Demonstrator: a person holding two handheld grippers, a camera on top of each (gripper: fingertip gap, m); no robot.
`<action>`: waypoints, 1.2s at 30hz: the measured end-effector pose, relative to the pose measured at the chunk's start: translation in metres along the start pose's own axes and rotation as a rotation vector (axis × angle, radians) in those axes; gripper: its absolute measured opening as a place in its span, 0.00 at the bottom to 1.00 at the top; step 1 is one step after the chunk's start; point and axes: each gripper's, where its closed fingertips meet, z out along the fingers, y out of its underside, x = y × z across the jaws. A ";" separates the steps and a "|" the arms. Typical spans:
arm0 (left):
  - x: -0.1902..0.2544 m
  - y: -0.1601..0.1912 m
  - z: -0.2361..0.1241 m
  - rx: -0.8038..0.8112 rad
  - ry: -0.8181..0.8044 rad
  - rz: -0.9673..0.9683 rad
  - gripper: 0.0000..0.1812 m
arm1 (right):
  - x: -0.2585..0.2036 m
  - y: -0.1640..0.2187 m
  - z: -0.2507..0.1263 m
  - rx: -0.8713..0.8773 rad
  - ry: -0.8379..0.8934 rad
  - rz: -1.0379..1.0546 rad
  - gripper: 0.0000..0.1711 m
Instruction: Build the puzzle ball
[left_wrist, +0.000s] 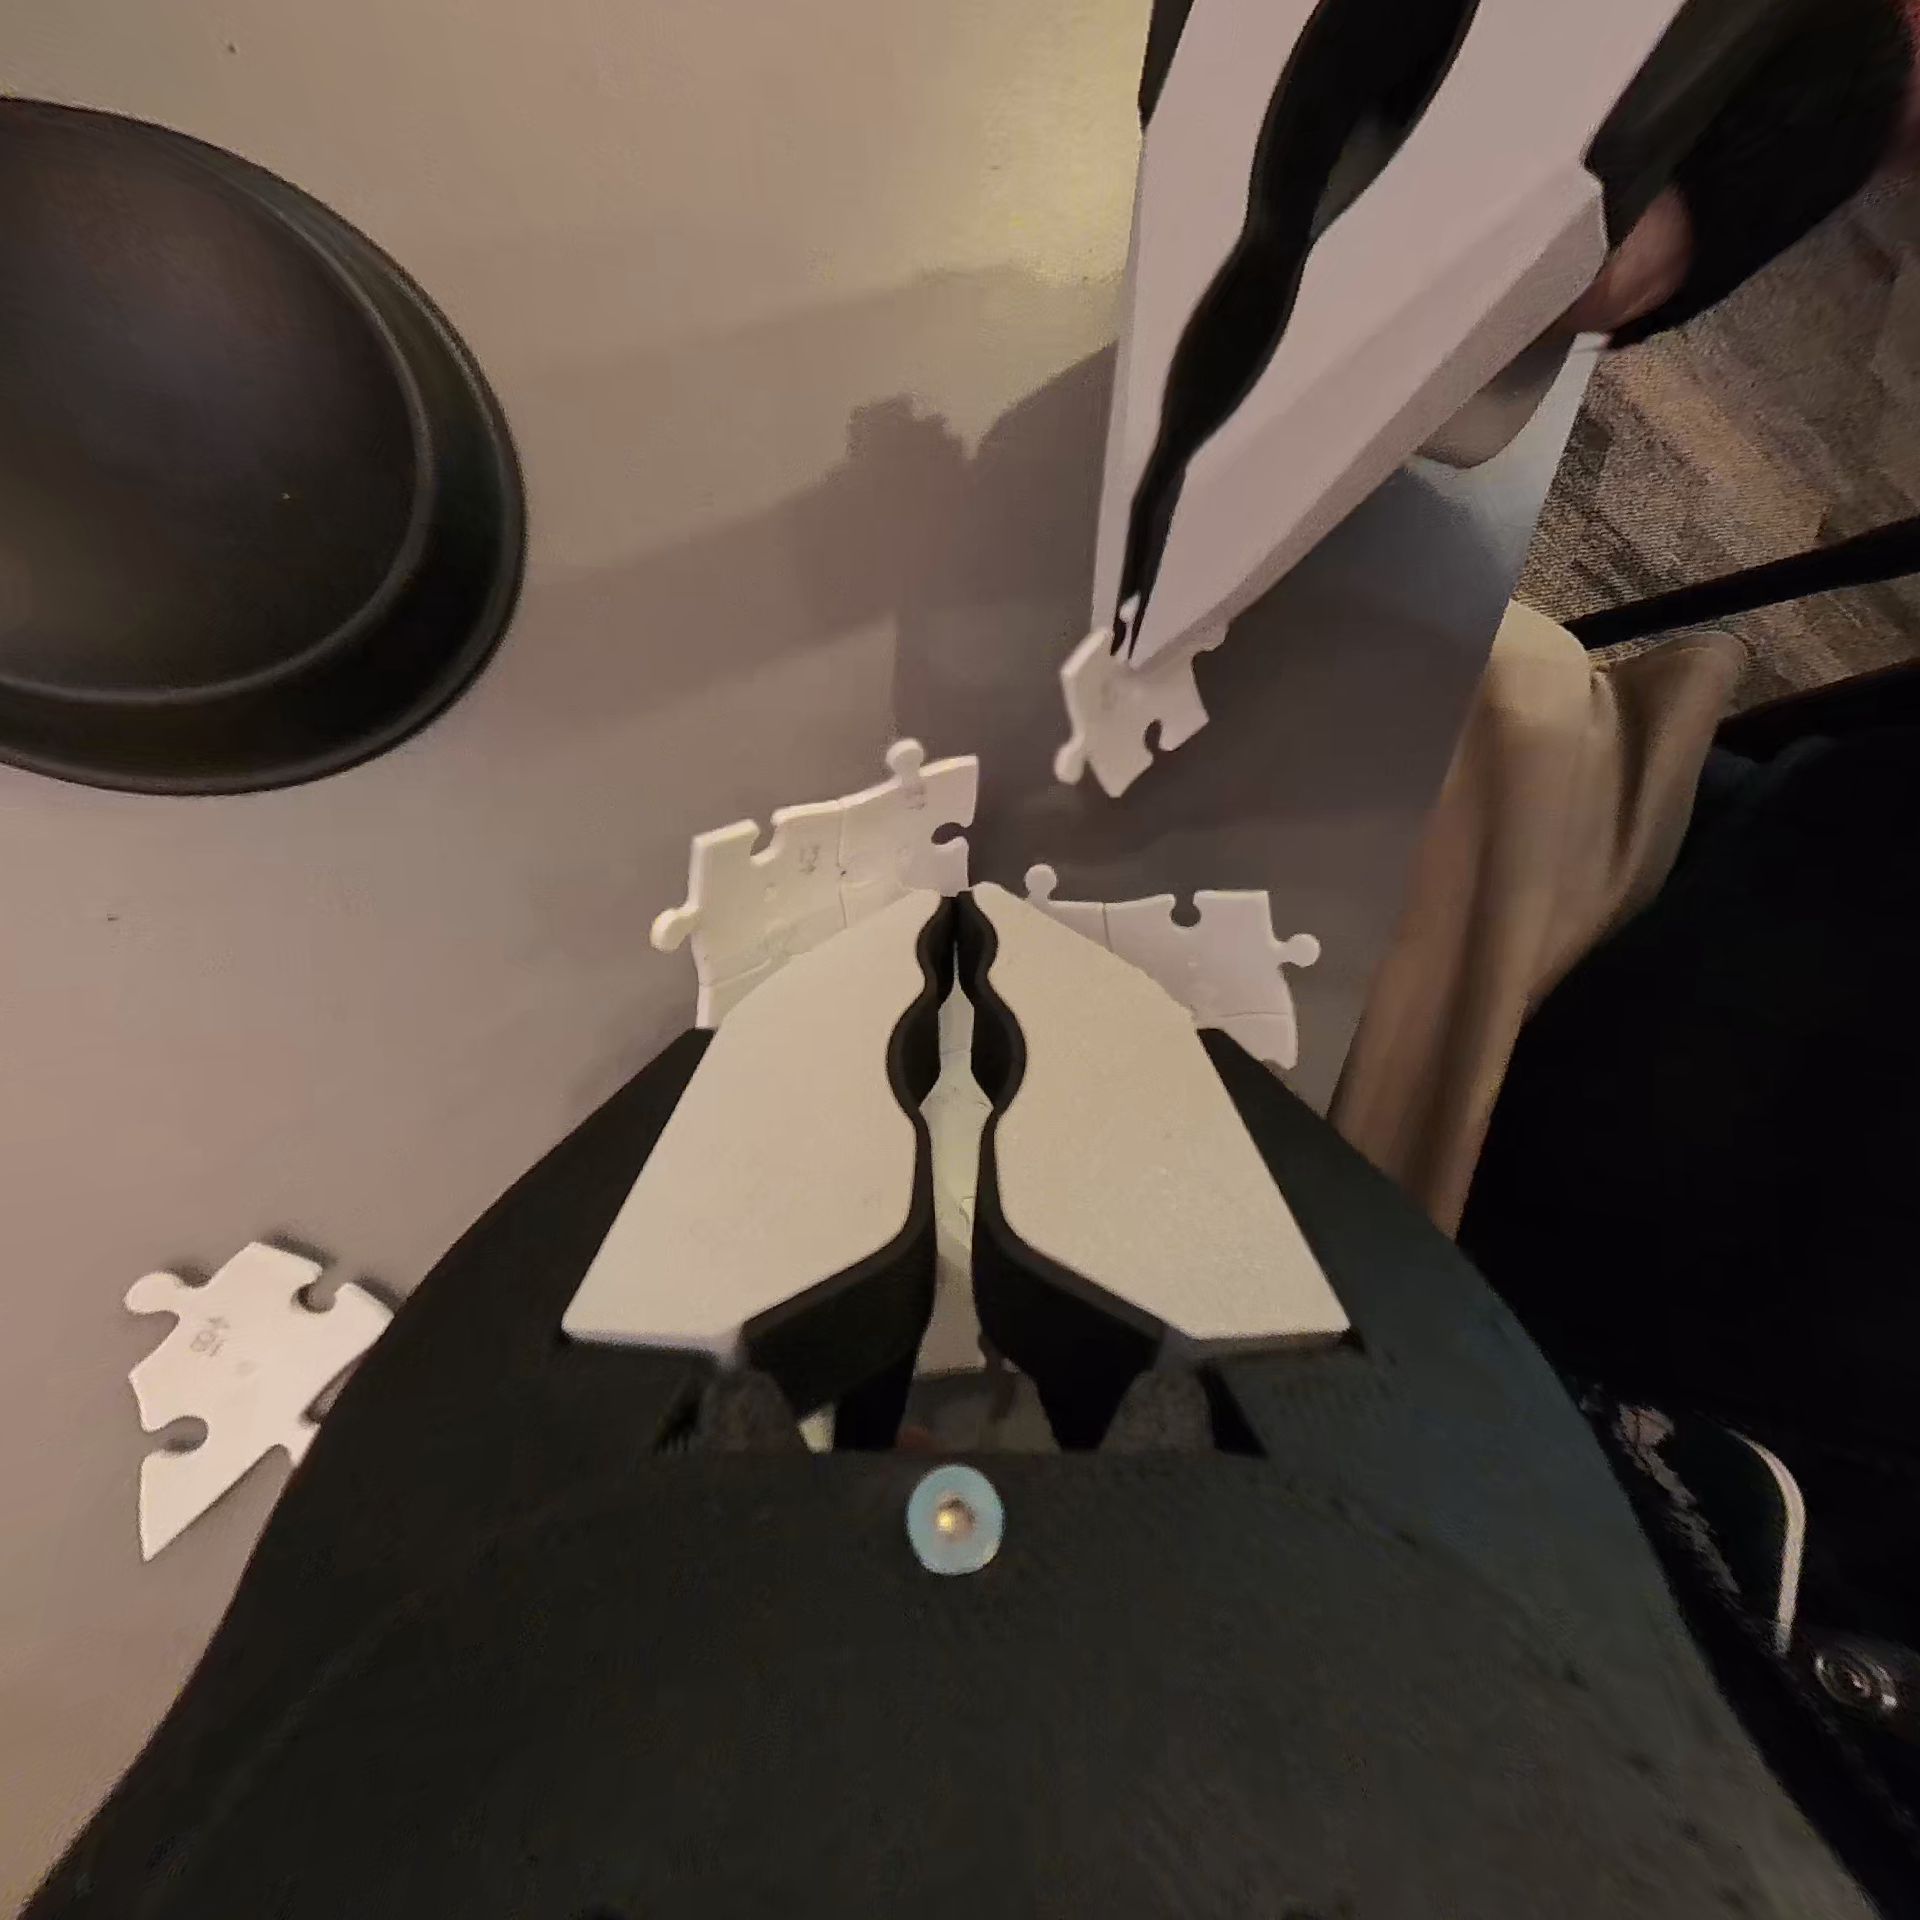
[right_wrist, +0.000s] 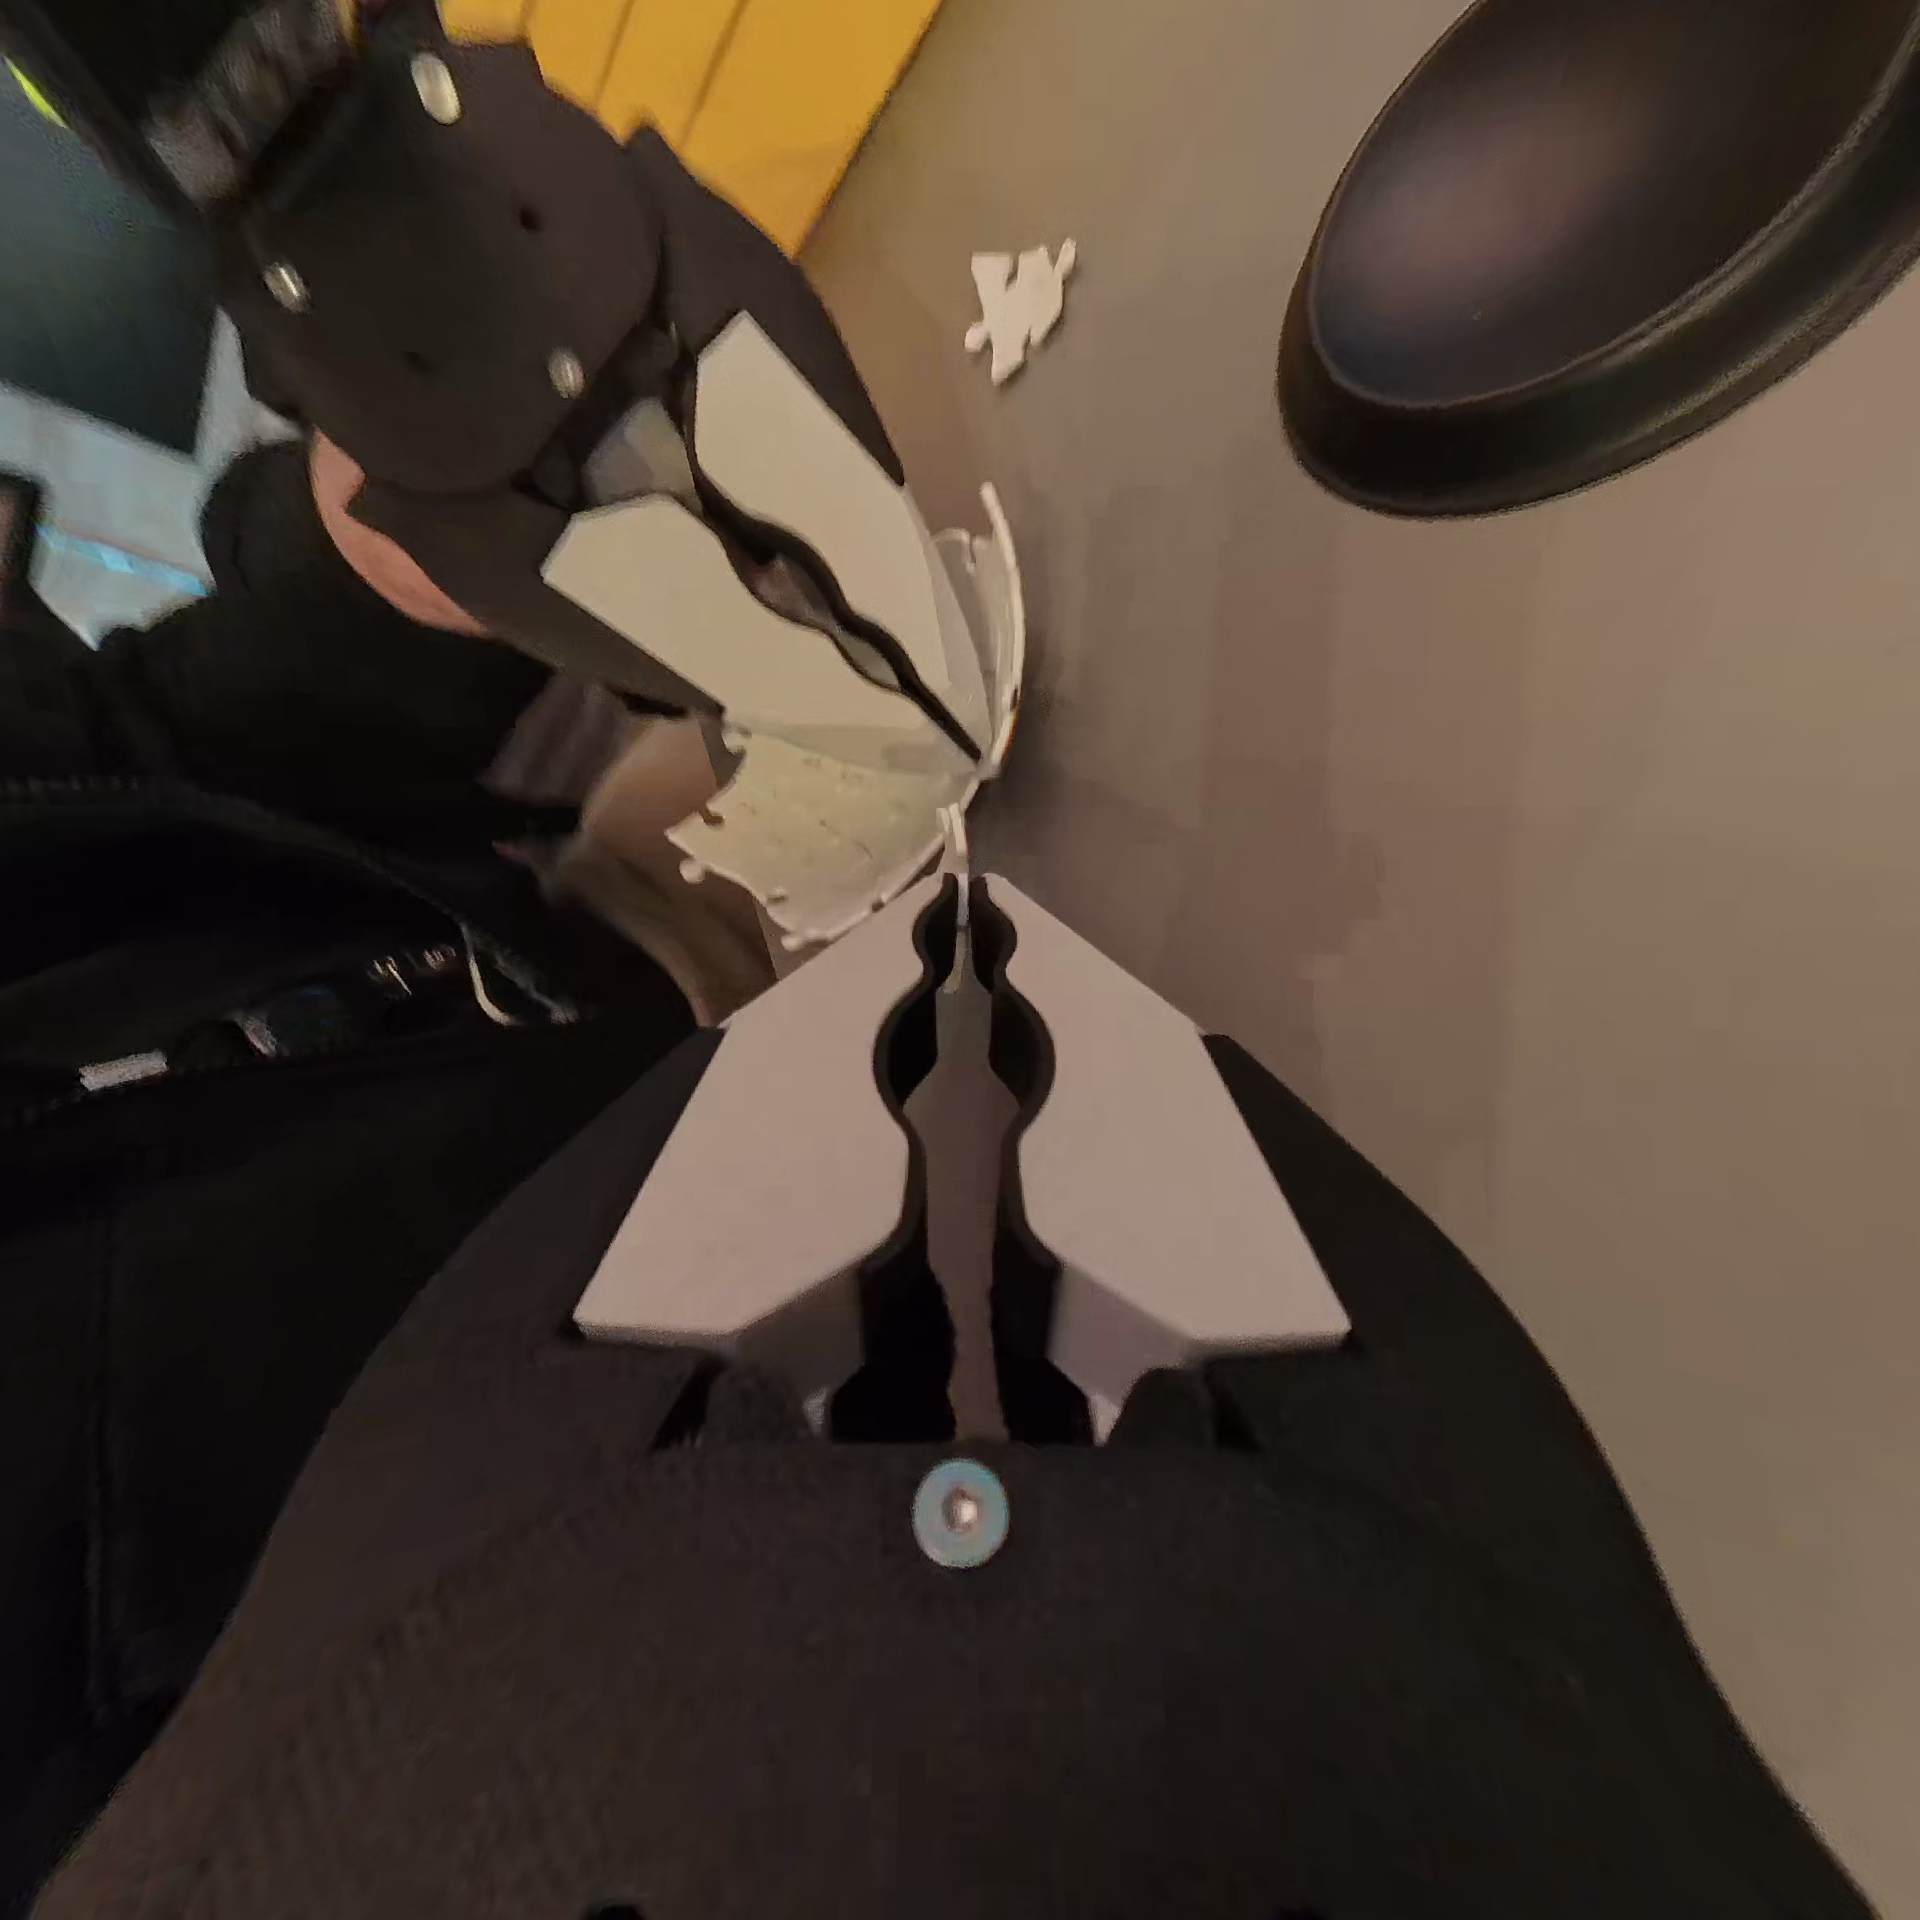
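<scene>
The left tongs (left_wrist: 956, 902) are closed on the partly built puzzle ball (left_wrist: 831, 883), a curved shell of joined white pieces that is gripped at its rim and spreads to both sides of the tips. The right tongs (right_wrist: 964, 883) are closed on a single white puzzle piece (left_wrist: 1127, 717), which is held in the air just beyond and to the right of the shell, apart from it. A loose piece (left_wrist: 234, 1371) is seen flat on the grey worktop (left_wrist: 727, 312), left of the left tongs. A black bowl (left_wrist: 208, 447) is placed further left
</scene>
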 end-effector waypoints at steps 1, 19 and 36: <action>-0.001 -0.001 0.000 -0.002 -0.008 0.005 0.00 | 0.002 0.005 0.001 -0.061 0.010 -0.033 0.00; 0.000 0.007 -0.006 -0.082 -0.054 0.089 0.00 | 0.025 -0.006 0.000 -0.487 0.180 -0.431 0.16; -0.012 0.013 -0.006 -0.136 -0.113 0.156 0.00 | 0.029 0.004 0.024 -0.393 0.270 -0.613 0.04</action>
